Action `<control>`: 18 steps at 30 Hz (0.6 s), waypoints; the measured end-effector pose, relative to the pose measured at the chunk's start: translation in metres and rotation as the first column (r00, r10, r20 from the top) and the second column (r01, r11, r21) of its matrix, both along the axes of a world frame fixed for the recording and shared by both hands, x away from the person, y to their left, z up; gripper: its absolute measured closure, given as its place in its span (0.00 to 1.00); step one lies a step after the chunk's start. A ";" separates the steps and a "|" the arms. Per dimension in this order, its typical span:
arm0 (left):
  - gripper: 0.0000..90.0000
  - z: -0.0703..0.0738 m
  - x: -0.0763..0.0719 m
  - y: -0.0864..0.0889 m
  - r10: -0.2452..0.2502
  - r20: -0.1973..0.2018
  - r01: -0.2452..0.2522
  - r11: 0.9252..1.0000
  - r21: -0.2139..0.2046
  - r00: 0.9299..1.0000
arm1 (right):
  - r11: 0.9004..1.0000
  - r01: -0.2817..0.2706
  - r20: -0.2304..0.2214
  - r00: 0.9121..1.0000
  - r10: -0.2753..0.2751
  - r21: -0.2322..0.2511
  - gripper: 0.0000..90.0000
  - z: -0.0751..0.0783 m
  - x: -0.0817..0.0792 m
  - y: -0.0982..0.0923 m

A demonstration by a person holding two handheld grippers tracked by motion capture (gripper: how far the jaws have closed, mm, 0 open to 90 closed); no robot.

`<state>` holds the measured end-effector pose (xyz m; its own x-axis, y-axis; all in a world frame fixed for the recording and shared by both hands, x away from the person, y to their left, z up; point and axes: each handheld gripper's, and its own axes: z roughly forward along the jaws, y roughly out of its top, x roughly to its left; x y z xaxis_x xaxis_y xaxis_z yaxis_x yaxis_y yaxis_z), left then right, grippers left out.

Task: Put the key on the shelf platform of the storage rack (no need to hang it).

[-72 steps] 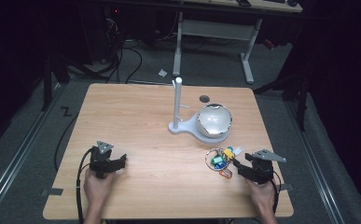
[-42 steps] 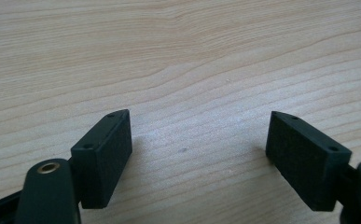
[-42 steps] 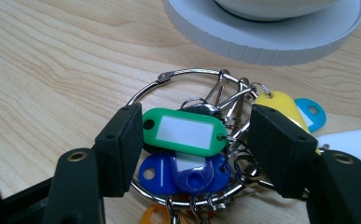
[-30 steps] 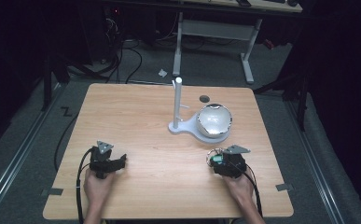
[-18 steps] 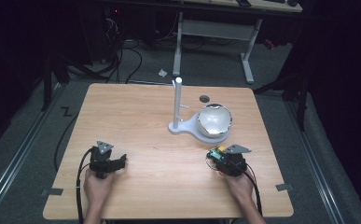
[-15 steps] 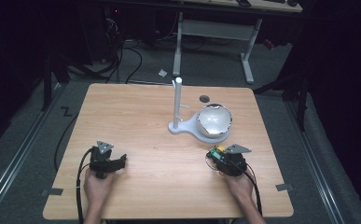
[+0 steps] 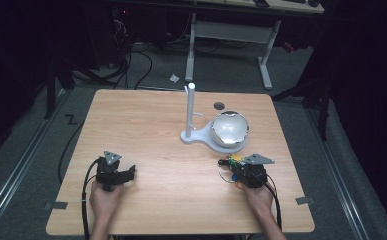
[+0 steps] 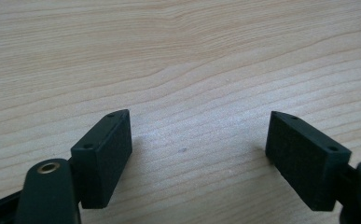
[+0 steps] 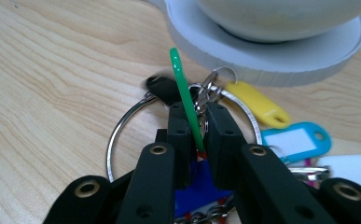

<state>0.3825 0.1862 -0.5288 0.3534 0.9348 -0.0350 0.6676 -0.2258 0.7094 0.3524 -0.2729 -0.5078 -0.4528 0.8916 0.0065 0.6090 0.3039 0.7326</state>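
The green tag (image 9: 183,93) stands on edge between the pads of the right gripper (image 9: 197,122), which have just been closing and now pinch its lower end. Its long axis runs up and away from the jaws, tip leaning slightly left in the right gripper view, toward the white stand (image 9: 262,60). The tag belongs to a bunch of keys on a steel ring (image 9: 122,128) lying on the table (image 9: 38,93) just in front of the stand's base, with a yellow tag (image 9: 257,103) and a blue tag (image 9: 295,137) flat beside it.

In the high view the bunch (image 7: 229,165) is a small coloured cluster at the right gripper (image 7: 241,172), near the bowl (image 7: 229,129); the pinch itself cannot be made out there.

The left gripper (image 8: 199,149) rests well apart at the table's left, jaws wide open over bare wood, holding nothing.
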 end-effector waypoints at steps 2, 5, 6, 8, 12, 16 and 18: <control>0.26 0.000 0.000 0.000 0.000 0.000 0.000 1.000 0.000 1.000 | 1.000 -0.006 -0.016 1.000 0.006 -0.009 0.91 -0.002 0.000 -0.002; 0.26 0.000 0.000 0.000 0.000 0.000 0.000 1.000 0.000 1.000 | 1.000 -0.012 -0.017 1.000 0.012 -0.021 0.91 -0.001 -0.001 -0.001; 0.26 0.000 0.000 0.000 0.000 0.000 0.000 1.000 -0.001 1.000 | 1.000 -0.013 -0.015 1.000 0.013 -0.024 0.92 -0.001 -0.001 -0.001; 0.26 0.000 0.000 0.000 0.000 0.000 0.000 1.000 -0.001 1.000 | 1.000 -0.015 -0.011 1.000 0.015 -0.026 0.92 -0.001 -0.002 -0.001; 0.26 0.000 0.000 0.000 0.000 0.000 0.000 1.000 0.000 1.000 | 1.000 -0.013 0.007 1.000 0.013 -0.013 0.92 0.004 -0.004 -0.003; 0.26 0.000 0.000 0.000 0.000 0.000 0.000 1.000 0.000 1.000 | 1.000 -0.018 0.015 1.000 0.018 -0.012 0.92 0.008 -0.007 -0.006; 0.26 0.000 0.000 0.000 0.000 0.000 0.000 1.000 -0.001 1.000 | 1.000 -0.016 0.018 1.000 0.016 -0.005 0.92 0.012 -0.008 -0.010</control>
<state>0.3824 0.1862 -0.5288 0.3534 0.9348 -0.0356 0.6677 -0.2254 0.7095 0.3442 -0.2827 -0.4959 -0.4674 0.8840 -0.0063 0.5906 0.3175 0.7419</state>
